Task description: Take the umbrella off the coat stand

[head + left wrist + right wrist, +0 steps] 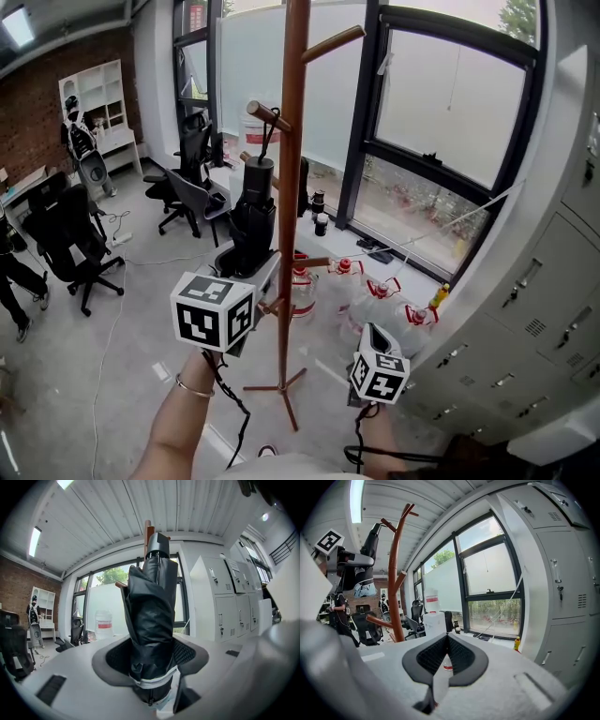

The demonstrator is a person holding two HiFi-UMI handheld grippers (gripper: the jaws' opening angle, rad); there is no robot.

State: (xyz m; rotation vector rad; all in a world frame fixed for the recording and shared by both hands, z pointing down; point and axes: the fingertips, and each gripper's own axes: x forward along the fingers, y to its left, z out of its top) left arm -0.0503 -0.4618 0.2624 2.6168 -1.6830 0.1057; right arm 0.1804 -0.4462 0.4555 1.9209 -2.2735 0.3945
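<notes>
Left of the coat stand (292, 187) pole, my left gripper (152, 656) clamps the folded black umbrella (253, 211) upright. Its strap (267, 141) looks looped over a peg (270, 115), so unhooking it remains. My right gripper (446, 641) hangs closed and empty.

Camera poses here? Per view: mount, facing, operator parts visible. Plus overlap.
Head view: on the person's head, looking steeply down at the brown wooden coat stand; left forearm, left gripper and right gripper show.
Left gripper view: on the left gripper, looking along jaws clamped on the black folded umbrella, stand behind; no body visible.
Right gripper view: on the right gripper, facing the large window over shut, empty jaws; left gripper visible upper left.
Shared: all three show stand and umbrella.
</notes>
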